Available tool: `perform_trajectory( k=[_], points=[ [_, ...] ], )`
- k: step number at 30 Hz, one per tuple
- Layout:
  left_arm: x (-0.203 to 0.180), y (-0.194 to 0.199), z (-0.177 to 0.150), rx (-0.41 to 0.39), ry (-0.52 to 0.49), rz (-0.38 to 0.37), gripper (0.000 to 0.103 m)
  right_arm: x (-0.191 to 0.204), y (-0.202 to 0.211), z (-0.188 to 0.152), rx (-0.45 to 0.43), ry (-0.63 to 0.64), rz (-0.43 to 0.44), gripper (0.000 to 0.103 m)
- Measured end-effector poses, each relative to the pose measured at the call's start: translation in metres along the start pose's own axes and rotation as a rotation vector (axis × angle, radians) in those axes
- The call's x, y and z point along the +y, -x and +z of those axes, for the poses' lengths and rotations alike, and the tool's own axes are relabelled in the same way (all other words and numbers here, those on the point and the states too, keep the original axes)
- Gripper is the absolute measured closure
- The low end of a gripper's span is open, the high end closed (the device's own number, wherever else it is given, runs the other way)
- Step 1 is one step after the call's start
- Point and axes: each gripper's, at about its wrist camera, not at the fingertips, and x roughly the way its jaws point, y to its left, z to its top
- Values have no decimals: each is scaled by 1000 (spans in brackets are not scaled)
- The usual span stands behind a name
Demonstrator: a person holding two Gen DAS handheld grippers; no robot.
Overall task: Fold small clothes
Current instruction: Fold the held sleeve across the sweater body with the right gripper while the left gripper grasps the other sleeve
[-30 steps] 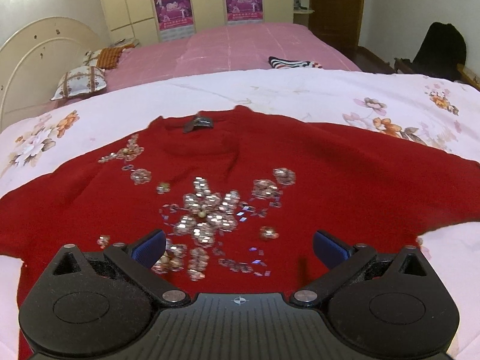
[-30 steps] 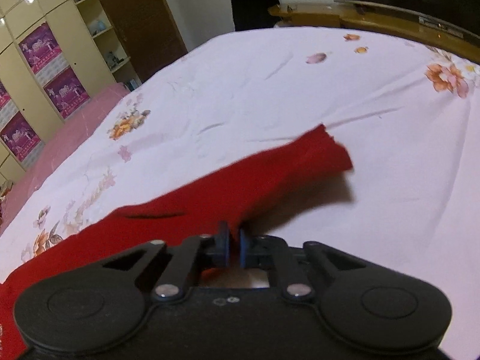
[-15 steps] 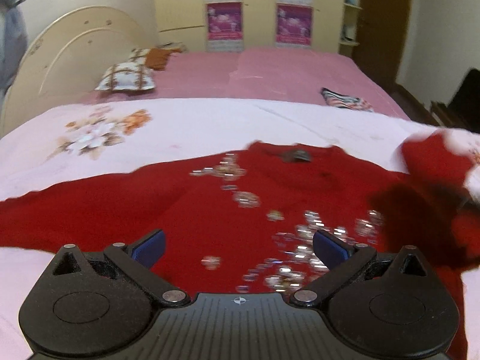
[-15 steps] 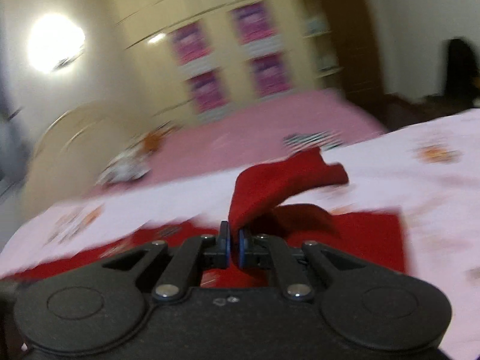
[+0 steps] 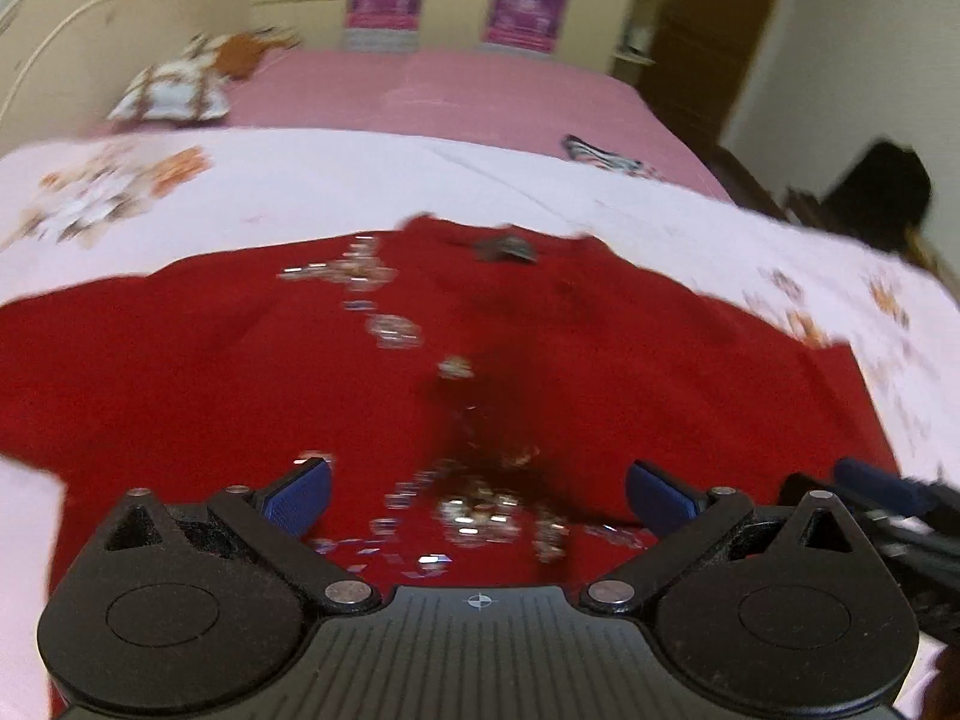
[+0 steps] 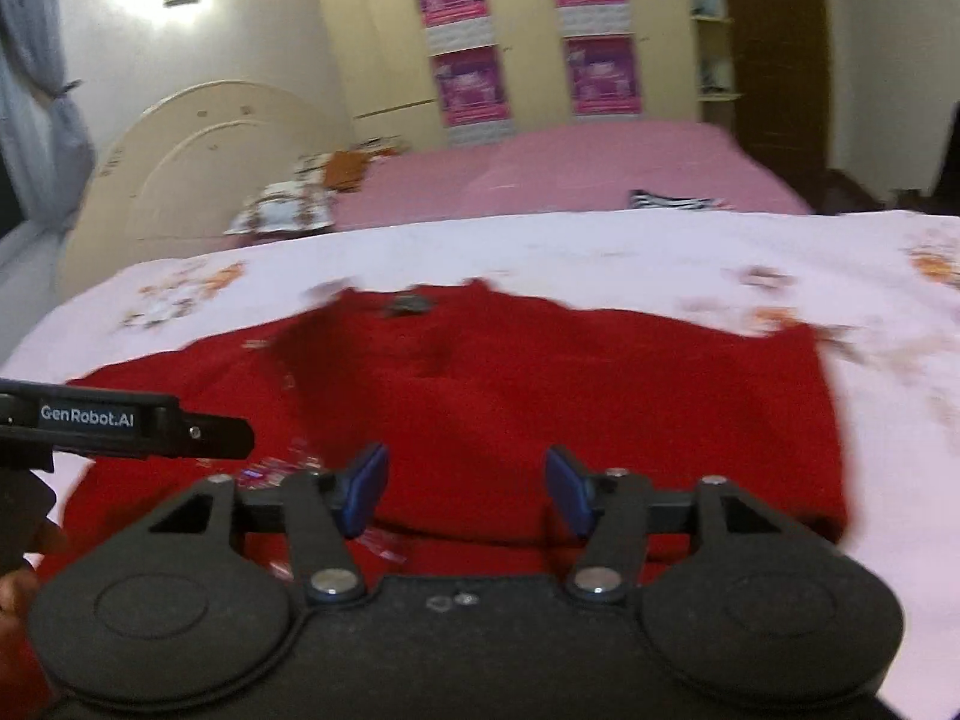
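Observation:
A red sweater (image 5: 240, 360) with silver sequin flowers lies flat on the white floral bedspread (image 5: 360, 180). Its right sleeve is folded over the body, as the right wrist view (image 6: 570, 390) shows. My left gripper (image 5: 480, 495) is open and empty, low over the sweater's hem. My right gripper (image 6: 468, 489) is open and empty, just above the folded sleeve. The right gripper also shows at the right edge of the left wrist view (image 5: 888, 504), and the left gripper shows at the left edge of the right wrist view (image 6: 120, 426).
A pink bed (image 6: 570, 168) lies behind, with patterned pillows (image 5: 174, 96) and a striped garment (image 6: 672, 201) on it. A cream headboard (image 6: 180, 168) stands at the left, wardrobes with pink posters (image 6: 468, 84) at the back.
My right gripper carried the right sleeve across the sweater's body, laid it down and opened. My left gripper stayed open and shifted slightly over the hem.

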Motion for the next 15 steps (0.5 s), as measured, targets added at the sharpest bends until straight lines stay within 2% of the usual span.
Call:
perform_trajectory(
  k=[3, 6, 8, 10, 13, 15],
  points=[
    [-13, -17, -4, 21, -22, -2, 0, -16, 14, -13, -4, -21, -41, 40],
    [-12, -23, -9, 36, -12, -14, 0, -23, 16, -20, -3, -51, -65, 40],
    [1, -20, -15, 29, 53, -41, 0, -26, 17, -25, -4, -78, -75, 40],
    [15, -17, -21, 21, 164, -88, 0, -30, 17, -29, -3, -104, -77, 40],
    [24, -20, -23, 5, 251, -133, 1, -36, 17, -33, 0, -128, -75, 40],
    [28, -25, -24, -17, 310, -169, 9, -36, 16, -32, -4, -133, -72, 40]
  ],
)
